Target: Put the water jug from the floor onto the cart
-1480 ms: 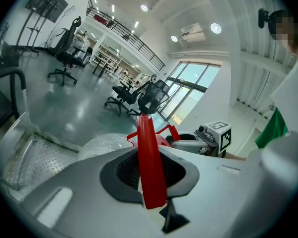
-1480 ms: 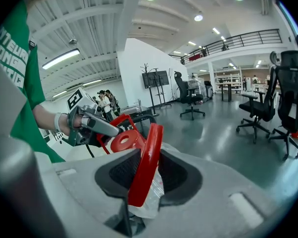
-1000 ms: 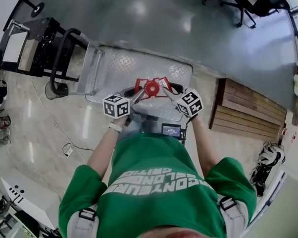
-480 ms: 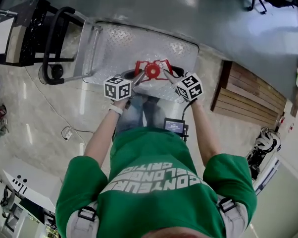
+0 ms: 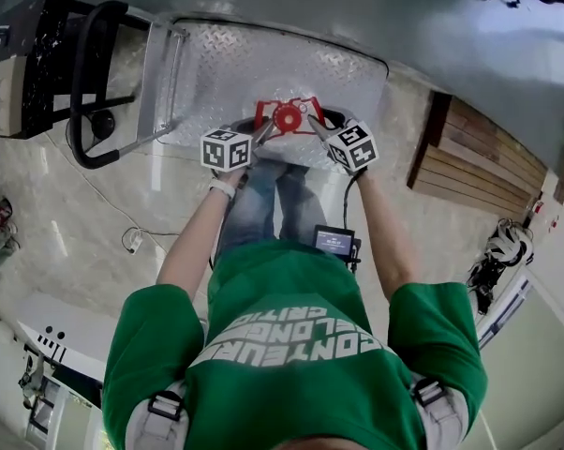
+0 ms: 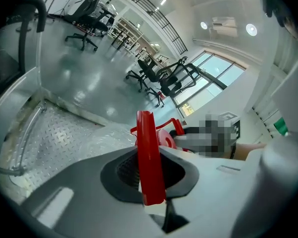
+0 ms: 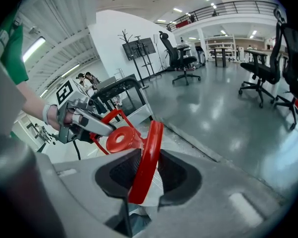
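Water jug (image 5: 287,117) at upper centre, over the cart (image 5: 216,68) deck's near edge, our left gripper (image 5: 262,132) just tightening on its red handle (image 6: 150,157), our right gripper (image 5: 316,127) clamped on the same handle, bare deck beyond toward upper left.

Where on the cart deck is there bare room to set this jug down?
The cart deck is bare from the push handle across to its far and right edges. Crowded only along the near edge, where the jug hangs by the person's legs.
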`<state>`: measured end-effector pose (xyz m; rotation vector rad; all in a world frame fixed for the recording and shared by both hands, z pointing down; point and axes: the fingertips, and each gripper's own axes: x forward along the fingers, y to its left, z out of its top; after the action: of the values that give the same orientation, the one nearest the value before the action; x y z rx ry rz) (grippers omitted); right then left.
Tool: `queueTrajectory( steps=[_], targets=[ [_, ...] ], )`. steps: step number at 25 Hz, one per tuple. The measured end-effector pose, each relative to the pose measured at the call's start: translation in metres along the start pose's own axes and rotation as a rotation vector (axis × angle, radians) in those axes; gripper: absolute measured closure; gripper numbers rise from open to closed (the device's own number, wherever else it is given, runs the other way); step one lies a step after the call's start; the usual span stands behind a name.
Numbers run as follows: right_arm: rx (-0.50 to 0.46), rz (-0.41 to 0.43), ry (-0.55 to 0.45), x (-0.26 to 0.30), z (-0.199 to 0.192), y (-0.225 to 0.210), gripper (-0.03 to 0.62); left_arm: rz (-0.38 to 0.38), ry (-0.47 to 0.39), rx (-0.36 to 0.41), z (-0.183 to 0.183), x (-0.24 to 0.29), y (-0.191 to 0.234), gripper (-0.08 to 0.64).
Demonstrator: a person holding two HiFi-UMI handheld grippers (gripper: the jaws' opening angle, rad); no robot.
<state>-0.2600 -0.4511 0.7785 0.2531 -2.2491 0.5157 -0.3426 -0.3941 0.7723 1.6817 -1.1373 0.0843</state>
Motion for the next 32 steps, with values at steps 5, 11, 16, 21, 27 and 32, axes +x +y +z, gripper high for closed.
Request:
queueTrajectory(
  steps=[5, 11, 16, 21, 27, 32],
  targets=[
    [0.04, -0.023, 0.046, 0.03, -0.012, -0.008, 0.495, 0.008, 0.068, -0.012, -0.008, 0.015, 0.033, 0.505],
    [0.096, -0.056, 0.081, 0.062, -0.019, -0.015, 0.497, 0.029, 0.136, -0.023, -0.011, 0.028, 0.067, 0.506],
    [0.124, -0.08, 0.101, 0.08, -0.023, -0.021, 0.503, 0.036, 0.174, -0.031, -0.014, 0.034, 0.09, 0.509],
    [0.149, -0.092, 0.121, 0.078, -0.031, -0.028, 0.505, 0.017, 0.179, -0.035, -0.013, 0.032, 0.088, 0.511],
    [0.169, -0.108, 0.164, 0.078, -0.047, -0.026, 0.506, 0.03, 0.221, -0.014, -0.027, 0.03, 0.088, 0.509],
    [0.163, -0.126, 0.219, 0.082, -0.059, -0.027, 0.502, 0.045, 0.271, 0.022, -0.036, 0.03, 0.088, 0.495]
  ],
)
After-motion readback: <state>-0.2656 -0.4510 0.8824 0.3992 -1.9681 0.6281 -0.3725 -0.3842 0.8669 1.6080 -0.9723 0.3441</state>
